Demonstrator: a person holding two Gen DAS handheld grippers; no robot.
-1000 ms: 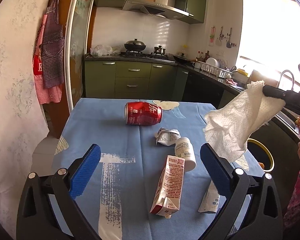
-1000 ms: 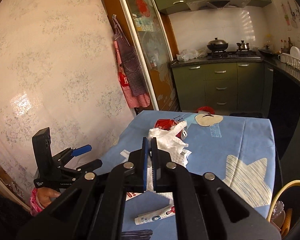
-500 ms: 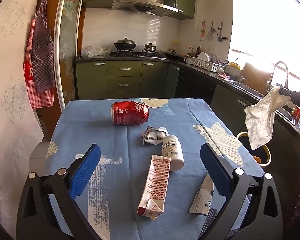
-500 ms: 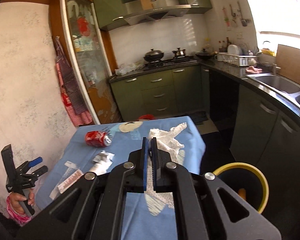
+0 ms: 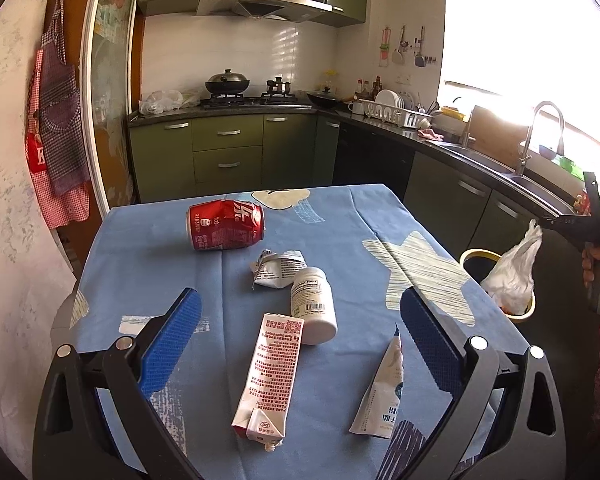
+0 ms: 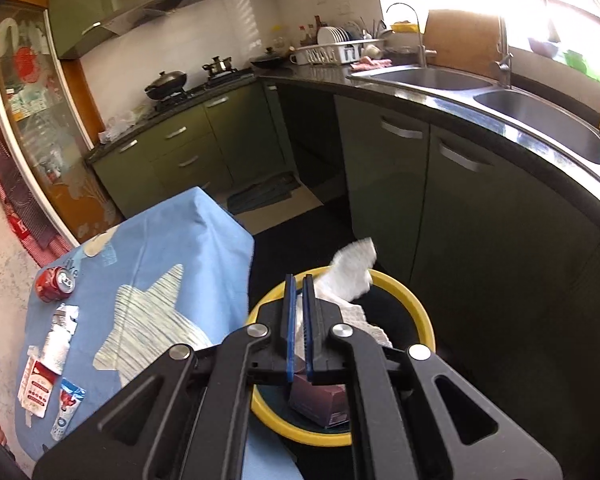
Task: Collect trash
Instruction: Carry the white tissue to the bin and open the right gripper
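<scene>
My right gripper is shut on a white paper towel and holds it over the yellow-rimmed bin beside the table; the towel hangs over the bin in the left wrist view. My left gripper is open and empty above the blue tablecloth. On the cloth lie a red can, a crumpled wrapper, a white pill bottle, a red-and-white carton and a flat pouch.
The bin holds a dark purple box and another towel. Green kitchen cabinets and a sink counter stand close behind the bin. A wall borders the table's left side.
My right gripper has carried the paper towel from above the table rightward and down to over the bin. The left gripper stayed open over the table, and the view shifted slightly.
</scene>
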